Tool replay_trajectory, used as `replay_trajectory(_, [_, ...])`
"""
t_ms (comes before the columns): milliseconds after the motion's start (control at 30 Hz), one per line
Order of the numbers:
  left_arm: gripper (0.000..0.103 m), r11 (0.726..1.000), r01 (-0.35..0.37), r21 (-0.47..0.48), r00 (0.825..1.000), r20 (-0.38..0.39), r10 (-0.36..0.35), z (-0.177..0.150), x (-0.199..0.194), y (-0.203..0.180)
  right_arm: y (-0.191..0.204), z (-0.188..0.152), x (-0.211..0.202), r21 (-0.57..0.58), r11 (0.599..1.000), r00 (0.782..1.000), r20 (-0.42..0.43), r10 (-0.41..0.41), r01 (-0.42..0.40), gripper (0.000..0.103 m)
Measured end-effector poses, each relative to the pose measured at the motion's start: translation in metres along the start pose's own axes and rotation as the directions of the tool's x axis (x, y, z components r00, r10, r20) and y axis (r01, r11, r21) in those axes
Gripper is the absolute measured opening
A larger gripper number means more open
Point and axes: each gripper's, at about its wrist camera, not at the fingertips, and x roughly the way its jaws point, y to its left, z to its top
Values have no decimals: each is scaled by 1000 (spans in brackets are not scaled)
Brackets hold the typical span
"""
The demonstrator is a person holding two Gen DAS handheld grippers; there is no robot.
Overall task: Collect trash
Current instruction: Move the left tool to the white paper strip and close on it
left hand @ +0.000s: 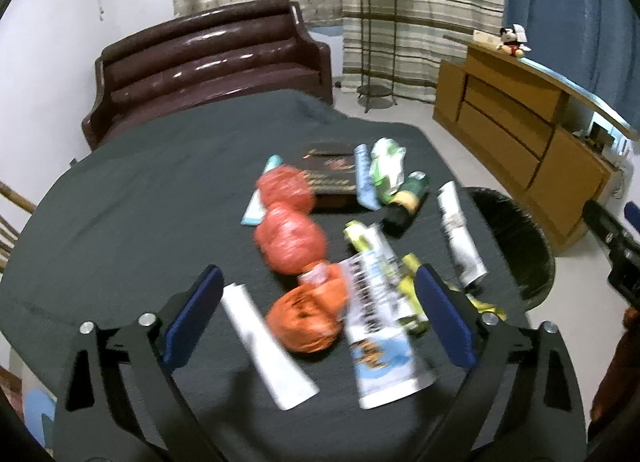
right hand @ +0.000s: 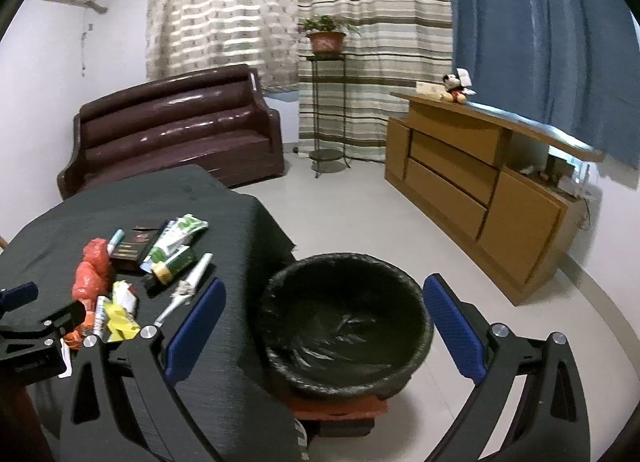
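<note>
Left gripper [left hand: 318,316] hangs tilted down over the near end of the litter on the dark-covered worktop [left hand: 132,198]. Its fingers [left hand: 196,310] stand spread wide, released, gripping nothing; an orange plastic bag [left hand: 306,322], a white tube [left hand: 266,346] and a printed wrapper [left hand: 378,330] lie between them. The spread suits a bulky, crumpled item; the bag appears the likely target, though this is a judgement.

Further rubbish lies beyond in a loose cluster: two red bags [left hand: 290,222], a dark box [left hand: 332,178], a green-and-white packet [left hand: 386,166], a squeezed tube [left hand: 458,234] and yellow wrappers [left hand: 412,286]. None is held.

Right gripper [right hand: 324,326] hovers above the bin [right hand: 344,322], fingers [right hand: 454,326] likewise released and empty. The bin, lined with a black bag, stands on the floor just beside the worktop's corner, placed for short transfers. It appears empty, so collection seems barely begun.

Risk: neighbouring items lie touching; closing may catch more than one.
</note>
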Motion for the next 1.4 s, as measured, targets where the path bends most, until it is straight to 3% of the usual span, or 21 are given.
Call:
replay_trajectory(300, [85, 998, -51, -38, 997, -63, 48, -17, -2, 35, 11, 12, -2, -54, 998, 999, -6, 32, -33, 93])
replay_trajectory(367, [84, 998, -49, -34, 997, -67, 46, -18, -2, 35, 9, 14, -1, -50, 998, 999, -15, 31, -32, 87])
replay_trajectory(433, [84, 999, -41, -23, 997, -70, 40, -19, -3, 34, 9, 16, 3, -46, 999, 999, -32, 26, -28, 74])
replay_trajectory(467, [83, 999, -35, -20, 997, -72, 34, -18, -1, 33, 8, 16, 4, -39, 999, 999, -43, 31, -33, 73])
replay_trajectory(633, [80, 1000, -10, -11, 996, -85, 9, -14, 3, 32, 6, 16, 6, -26, 999, 998, -60, 34, -35, 73])
replay_trajectory(933, [80, 997, -50, -59, 991, -128, 42, -21, -3, 53, 9, 15, 10, -29, 999, 996, -74, 43, -45, 73])
replay_trajectory(1167, [80, 998, -31, -46, 987, -160, 23, -24, 1, 49, 12, 15, 8, -33, 998, 997, -64, 46, -48, 73])
replay_trajectory(1400, [80, 996, -67, -50, 978, -199, 56, -31, 7, 61, 15, 15, 7, -34, 998, 996, -68, 51, -54, 73])
